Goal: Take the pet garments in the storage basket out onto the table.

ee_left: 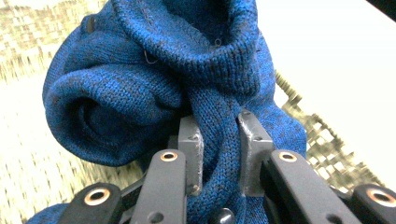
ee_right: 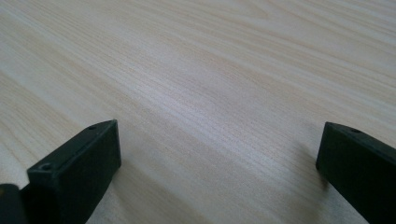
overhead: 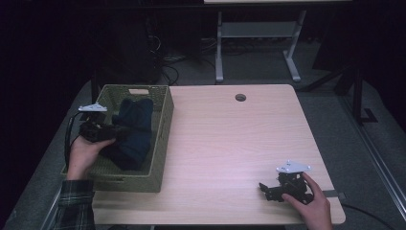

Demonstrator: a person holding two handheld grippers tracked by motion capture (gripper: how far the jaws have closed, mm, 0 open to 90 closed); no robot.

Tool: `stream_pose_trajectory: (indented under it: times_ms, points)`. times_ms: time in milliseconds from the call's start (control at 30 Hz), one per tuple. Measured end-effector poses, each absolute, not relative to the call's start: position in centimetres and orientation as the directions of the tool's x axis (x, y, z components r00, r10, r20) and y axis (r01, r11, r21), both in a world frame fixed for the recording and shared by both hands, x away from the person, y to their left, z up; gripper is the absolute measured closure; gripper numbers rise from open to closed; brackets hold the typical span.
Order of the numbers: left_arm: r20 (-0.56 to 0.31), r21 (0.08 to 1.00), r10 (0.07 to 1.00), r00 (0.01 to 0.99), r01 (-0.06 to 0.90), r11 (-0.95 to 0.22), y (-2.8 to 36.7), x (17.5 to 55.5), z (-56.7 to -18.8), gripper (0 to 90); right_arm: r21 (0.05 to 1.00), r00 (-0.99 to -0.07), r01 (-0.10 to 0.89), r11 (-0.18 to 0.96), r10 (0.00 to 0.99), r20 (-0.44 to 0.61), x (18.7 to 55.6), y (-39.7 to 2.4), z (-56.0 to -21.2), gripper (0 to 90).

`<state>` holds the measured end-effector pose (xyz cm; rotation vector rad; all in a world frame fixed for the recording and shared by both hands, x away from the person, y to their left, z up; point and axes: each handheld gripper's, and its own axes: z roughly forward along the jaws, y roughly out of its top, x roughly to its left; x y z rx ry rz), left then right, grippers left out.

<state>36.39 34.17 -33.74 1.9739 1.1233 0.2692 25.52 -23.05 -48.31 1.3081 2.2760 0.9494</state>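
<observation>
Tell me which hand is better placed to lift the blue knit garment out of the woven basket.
Left. The left gripper is already shut on a fold of the blue knit garment over the woven basket. The right gripper rests open on the table, far across from it.

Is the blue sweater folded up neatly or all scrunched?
Scrunched. The blue knit garment bunches in rolls and folds, with a strand pinched between the jaws of the left gripper, and it lies heaped in the woven basket.

light wood table (overhead: 230,143) w/ cable hole (overhead: 240,97); white desk frame (overhead: 258,33) behind on grey floor.
</observation>
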Motion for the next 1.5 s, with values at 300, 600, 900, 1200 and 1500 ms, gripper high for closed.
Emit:
stream_pose_trajectory:
  times_ms: [300,600,900,1200,1500]
  points:
    - [-0.199,0.815,0.764,0.614,0.536,-0.219,33.4,35.9,-31.4,74.2,0.699,-0.514,0.624,0.35,0.857,0.029,25.5,-23.1,-48.3,0.0]
    - [-0.178,0.868,0.725,0.665,0.453,-0.202,31.4,35.8,-28.6,74.2,0.699,-0.514,0.624,0.35,0.858,0.03,25.5,-23.1,-48.3,0.0]
    - [-0.153,0.893,0.682,0.715,0.396,-0.215,29.3,35.5,-26.9,74.1,0.699,-0.513,0.625,0.349,0.858,0.03,25.5,-23.0,-48.3,0.0]
    - [-0.139,0.903,0.651,0.746,0.365,-0.226,27.1,35.9,-26.1,74.1,0.699,-0.513,0.624,0.349,0.858,0.03,25.5,-23.1,-48.3,0.0]
    - [-0.126,0.909,0.612,0.781,0.338,-0.244,24.2,36.6,-25.3,74.1,0.699,-0.514,0.624,0.35,0.857,0.03,25.5,-23.1,-48.3,0.0]
